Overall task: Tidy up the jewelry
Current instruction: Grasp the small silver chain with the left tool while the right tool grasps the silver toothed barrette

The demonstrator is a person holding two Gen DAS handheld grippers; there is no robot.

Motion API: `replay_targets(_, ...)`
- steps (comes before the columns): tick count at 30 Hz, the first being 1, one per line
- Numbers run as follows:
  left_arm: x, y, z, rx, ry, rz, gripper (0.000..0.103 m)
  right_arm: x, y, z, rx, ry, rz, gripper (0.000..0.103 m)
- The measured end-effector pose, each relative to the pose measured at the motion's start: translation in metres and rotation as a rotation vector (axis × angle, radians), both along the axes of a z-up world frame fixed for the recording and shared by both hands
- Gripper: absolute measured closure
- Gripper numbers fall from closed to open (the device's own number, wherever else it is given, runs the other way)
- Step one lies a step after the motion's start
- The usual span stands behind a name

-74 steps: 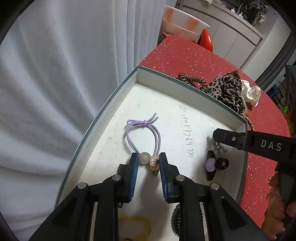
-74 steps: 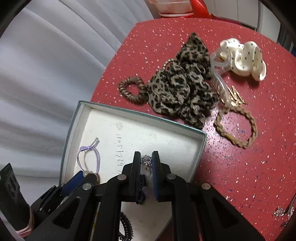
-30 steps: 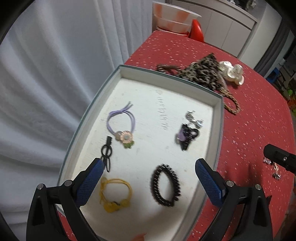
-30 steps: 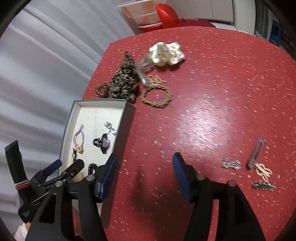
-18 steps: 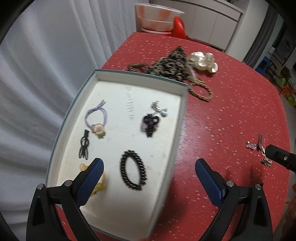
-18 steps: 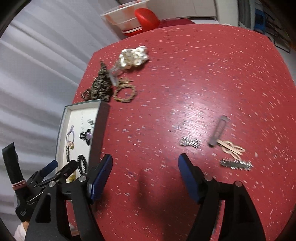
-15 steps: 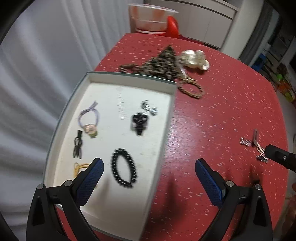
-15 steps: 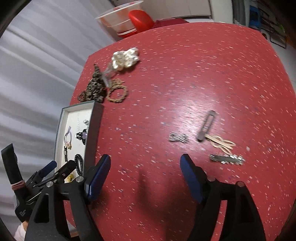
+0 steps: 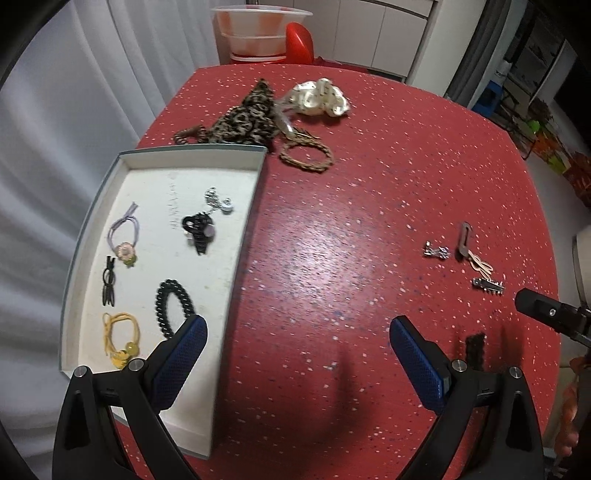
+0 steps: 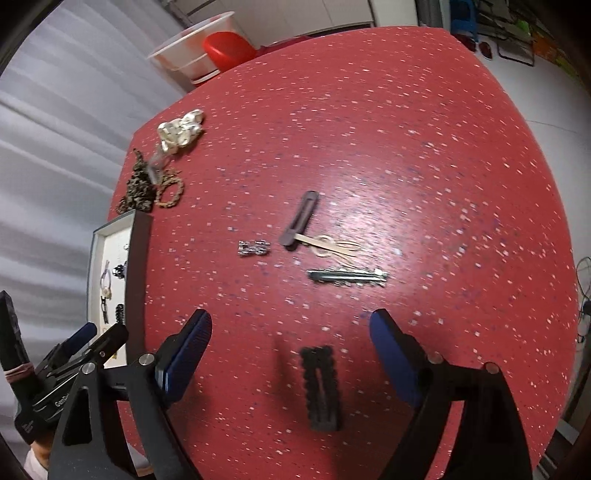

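Observation:
A white tray (image 9: pixel 192 149) sits at the left of the red table and holds several hair ties and clips. My left gripper (image 9: pixel 295 328) hangs open over bare table just right of the tray, nothing between its fingers. My right gripper (image 10: pixel 290 319) is over the table's right part with its jaws opening. A black scalloped clip (image 10: pixel 321 384) lies flat on the table under the gap, untouched. Beyond it lie a silver bow clip (image 10: pixel 254 248), a dark snap clip (image 10: pixel 301 219), a gold clip (image 10: pixel 332 245) and a long silver clip (image 10: pixel 347 276).
A leopard scrunchie (image 9: pixel 243 118), a white dotted scrunchie (image 9: pixel 319 98) and a braided tie (image 9: pixel 306 155) lie past the tray's far end. A white and orange bowl (image 9: pixel 258 29) stands beyond the table. A grey curtain hangs at the left; the table's round edge is at the right.
Both grippers have moved right, away from the tray. The right jaws have spread wider. The cluster of clips has come closer, and the black clip has come into the right wrist view.

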State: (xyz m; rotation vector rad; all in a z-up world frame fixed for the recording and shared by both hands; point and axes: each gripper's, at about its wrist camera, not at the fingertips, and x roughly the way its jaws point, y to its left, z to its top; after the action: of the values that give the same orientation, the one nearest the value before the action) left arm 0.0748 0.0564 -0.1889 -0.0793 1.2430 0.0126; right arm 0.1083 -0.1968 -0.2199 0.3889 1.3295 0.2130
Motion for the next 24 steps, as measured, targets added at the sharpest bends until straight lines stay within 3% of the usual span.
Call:
replay_targets(19,0.004,-0.046,-0.019,0.008,0.077,-0.063,0.000,-0.022,-0.048,-0.018,-0.013,0.035,-0.066,0.013)
replay_targets(21,0.004,-0.050,-0.022,0.020,0.084,-0.063,0.000,-0.023,-0.053,-0.018,-0.014,0.026,-0.074,0.008)
replay_targets(22,0.005,-0.052,-0.023,0.025,0.085,-0.063,0.000,-0.024,-0.056,-0.018,-0.015,0.013,-0.076,0.000)
replay_targets(24,0.006,-0.054,-0.026,0.017,0.091,-0.065,0.000,-0.025,-0.059,-0.016,-0.028,-0.010,-0.072,0.000)
